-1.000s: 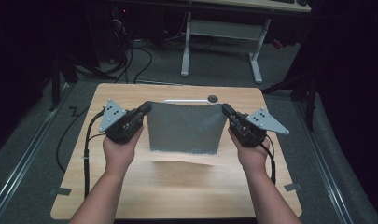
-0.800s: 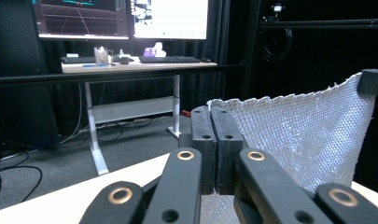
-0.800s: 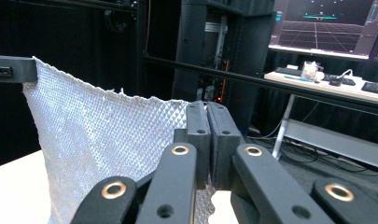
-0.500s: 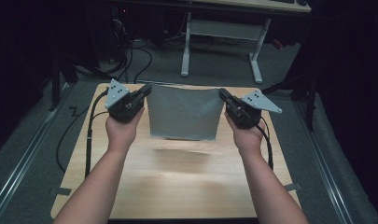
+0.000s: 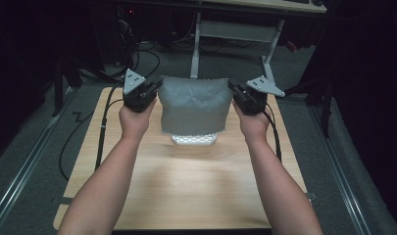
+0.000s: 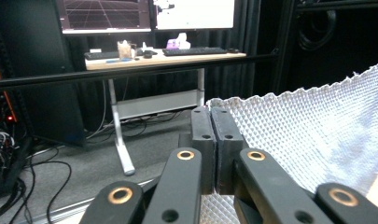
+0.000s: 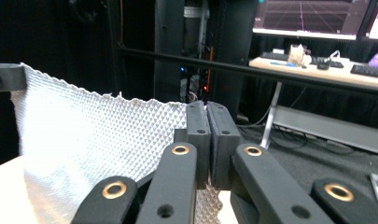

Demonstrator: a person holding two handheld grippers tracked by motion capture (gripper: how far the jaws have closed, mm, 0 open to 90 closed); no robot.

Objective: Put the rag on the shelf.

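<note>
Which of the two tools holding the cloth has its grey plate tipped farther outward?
The right tool: its plate juts sideways from the cloth; the left tool's stands steeper.

High view overhead facing forward-down, gripper views close along jaws, all sharing cloth

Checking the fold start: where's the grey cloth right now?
In the high view the grey cloth hangs spread over the far half of the wooden table, its top corners pinched by the left tongs and the right tongs.
</note>
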